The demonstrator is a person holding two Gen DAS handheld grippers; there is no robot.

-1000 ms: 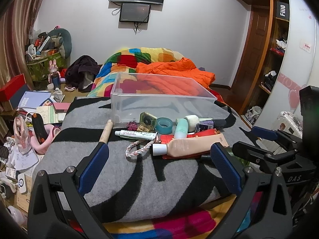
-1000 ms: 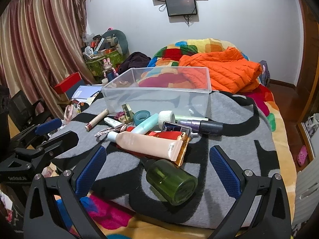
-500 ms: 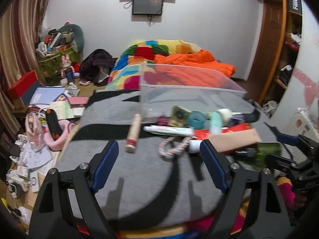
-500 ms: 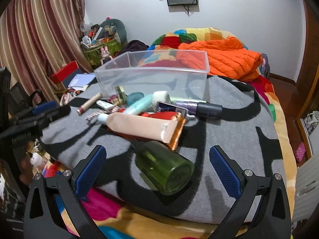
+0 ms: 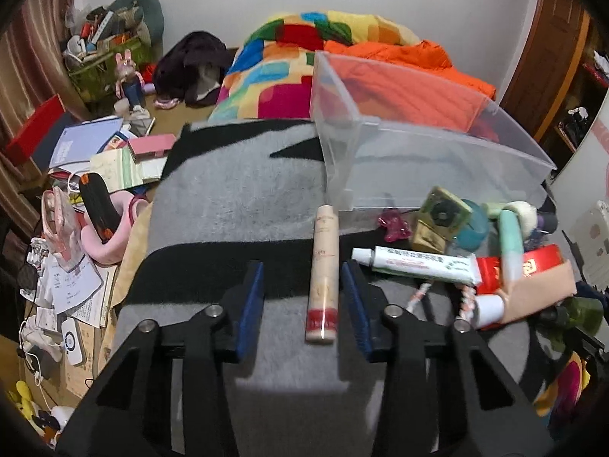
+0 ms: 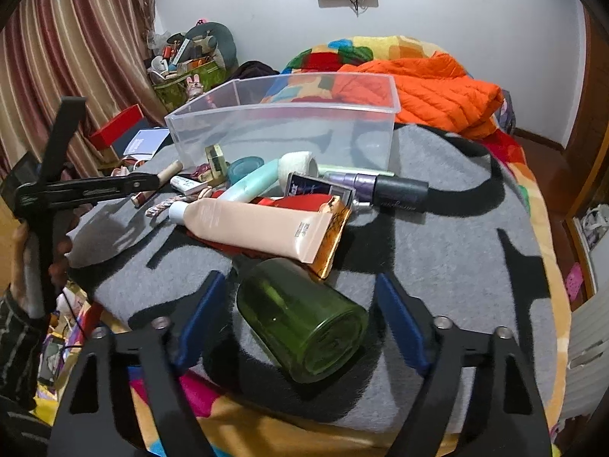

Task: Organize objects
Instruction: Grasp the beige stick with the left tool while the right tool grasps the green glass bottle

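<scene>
A slim beige tube with a red band (image 5: 323,274) lies on the grey and black blanket (image 5: 236,205) between the fingers of my left gripper (image 5: 304,301), which is open with gaps on both sides. A green glass bottle (image 6: 300,320) lies on its side between the fingers of my right gripper (image 6: 300,320), also open and not touching it. A clear plastic bin (image 5: 418,144) (image 6: 289,129) stands empty behind the pile. A large peach tube (image 6: 259,228), a white tube (image 5: 418,264), a mint tube (image 5: 510,243) and a purple mascara (image 6: 380,186) lie in the pile.
The blanket ends just below the green bottle, at the bed's front edge (image 6: 304,419). An orange jacket (image 6: 437,91) and a colourful quilt (image 5: 289,72) lie behind the bin. Books, papers and clutter (image 5: 95,175) cover the floor to the left. The left gripper shows in the right view (image 6: 95,190).
My left gripper has moved forward and down and narrowed around the beige tube. My right gripper has moved in around the green bottle and narrowed somewhat.
</scene>
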